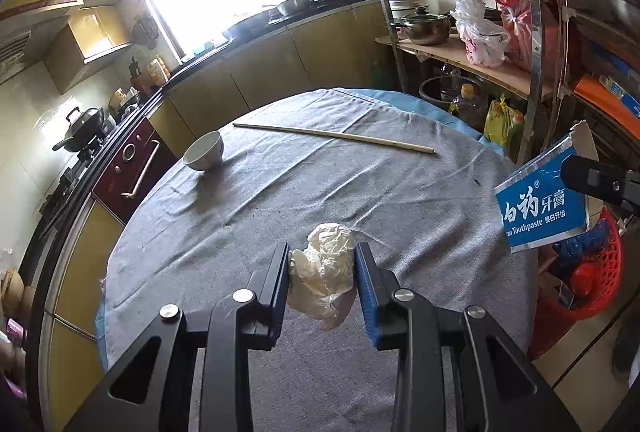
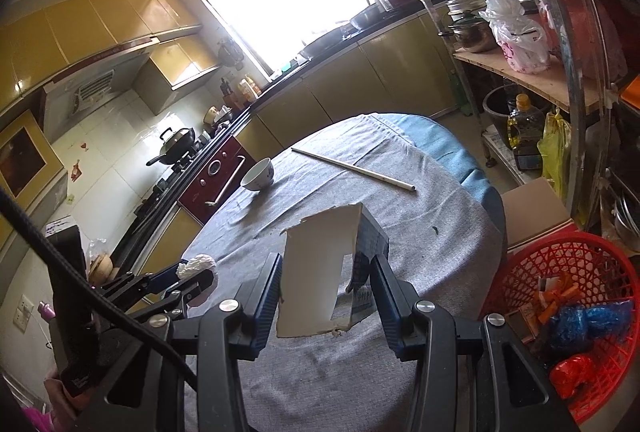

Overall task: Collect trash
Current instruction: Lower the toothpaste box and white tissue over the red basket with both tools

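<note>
My left gripper (image 1: 322, 264) is shut on a crumpled white paper ball (image 1: 324, 272) and holds it just above the grey tablecloth (image 1: 280, 200); the ball also shows in the right wrist view (image 2: 197, 265). My right gripper (image 2: 326, 280) is shut on a torn blue toothpaste box (image 2: 320, 272), held off the table's right side; the box also shows in the left wrist view (image 1: 540, 196). A red mesh trash basket (image 2: 568, 316) with several pieces of rubbish stands on the floor to the right, below the table edge.
A white bowl (image 1: 204, 150) and a long chopstick (image 1: 332, 137) lie on the far part of the round table. A metal shelf rack (image 1: 532, 44) with pots and bags stands at the right. A cardboard box (image 2: 532, 210) sits beside the basket. Kitchen counters run behind.
</note>
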Motion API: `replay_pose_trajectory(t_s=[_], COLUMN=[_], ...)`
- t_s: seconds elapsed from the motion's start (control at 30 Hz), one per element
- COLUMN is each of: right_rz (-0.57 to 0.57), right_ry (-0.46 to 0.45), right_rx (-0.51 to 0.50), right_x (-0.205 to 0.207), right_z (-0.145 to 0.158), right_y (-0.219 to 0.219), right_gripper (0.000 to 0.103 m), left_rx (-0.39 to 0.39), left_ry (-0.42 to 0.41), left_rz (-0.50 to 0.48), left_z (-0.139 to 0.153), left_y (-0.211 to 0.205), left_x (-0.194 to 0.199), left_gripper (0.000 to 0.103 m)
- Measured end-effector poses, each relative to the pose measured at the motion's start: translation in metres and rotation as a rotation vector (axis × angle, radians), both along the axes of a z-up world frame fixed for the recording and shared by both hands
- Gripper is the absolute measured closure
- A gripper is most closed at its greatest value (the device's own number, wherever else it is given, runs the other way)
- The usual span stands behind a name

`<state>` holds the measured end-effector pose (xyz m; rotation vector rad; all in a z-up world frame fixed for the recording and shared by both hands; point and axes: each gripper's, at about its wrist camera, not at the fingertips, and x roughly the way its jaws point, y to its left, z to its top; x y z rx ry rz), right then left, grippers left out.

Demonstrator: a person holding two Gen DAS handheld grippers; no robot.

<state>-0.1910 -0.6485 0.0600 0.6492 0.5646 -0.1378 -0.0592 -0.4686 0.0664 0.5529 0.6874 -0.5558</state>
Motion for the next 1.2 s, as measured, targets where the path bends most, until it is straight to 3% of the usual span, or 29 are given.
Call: replay_pose_trajectory(t_s=[1.2], right_rz=[-0.109], right_ry=[-0.007], right_rx=[0.009], right_x=[-0.041], right_z=[-0.001], right_y=[-0.032], right_gripper=[0.055], left_rx=[0.036], left_ry=[-0.006], left_rz=[-0.107], left_z=[-0.006], left_y=[-0.045], left_x=[-0.027], left_gripper=[0.069])
